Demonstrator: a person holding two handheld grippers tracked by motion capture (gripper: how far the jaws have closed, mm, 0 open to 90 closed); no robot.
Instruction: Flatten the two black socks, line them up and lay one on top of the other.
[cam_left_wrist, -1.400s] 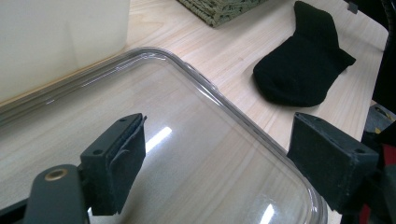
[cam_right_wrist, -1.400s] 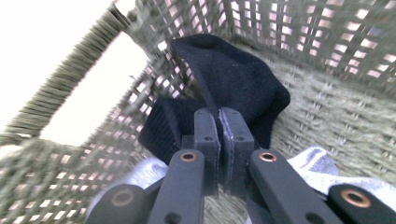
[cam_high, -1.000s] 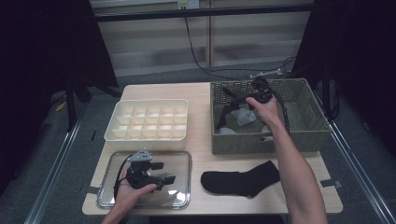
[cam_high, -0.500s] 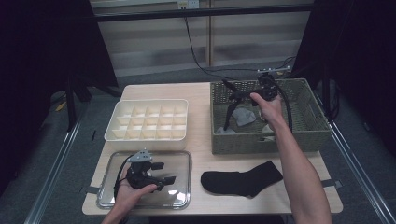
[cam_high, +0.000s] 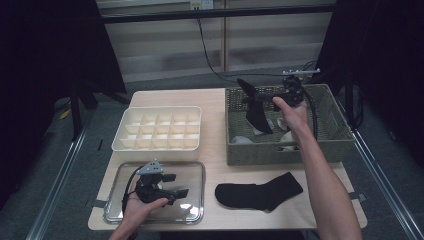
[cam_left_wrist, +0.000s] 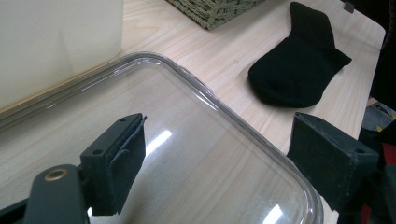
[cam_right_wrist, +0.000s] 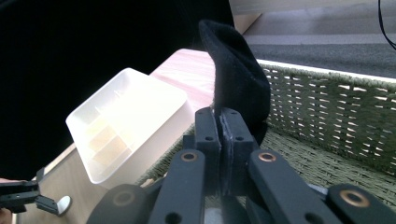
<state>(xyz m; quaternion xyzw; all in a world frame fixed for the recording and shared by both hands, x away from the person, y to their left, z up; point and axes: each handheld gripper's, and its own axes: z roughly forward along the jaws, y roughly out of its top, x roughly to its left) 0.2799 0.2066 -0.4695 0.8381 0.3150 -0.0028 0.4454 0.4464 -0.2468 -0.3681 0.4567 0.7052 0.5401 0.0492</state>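
Progress, judged midway — right gripper (cam_high: 248, 98) clamps a limp black sock (cam_high: 257, 117) above the woven green basket (cam_high: 334, 140), upper right; another black sock (cam_high: 259, 195) lies below — left gripper (cam_high: 181, 191) open.

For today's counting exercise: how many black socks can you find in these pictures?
2. One black sock lies flat on the table's near edge; the other sock hangs from the right claw above the basket. More may be hidden inside.

The compartment box (cam_high: 159, 131) sits left of the basket (cam_high: 330, 145), with the tray (cam_high: 197, 172) and a sock (cam_high: 260, 194) nearer the person.
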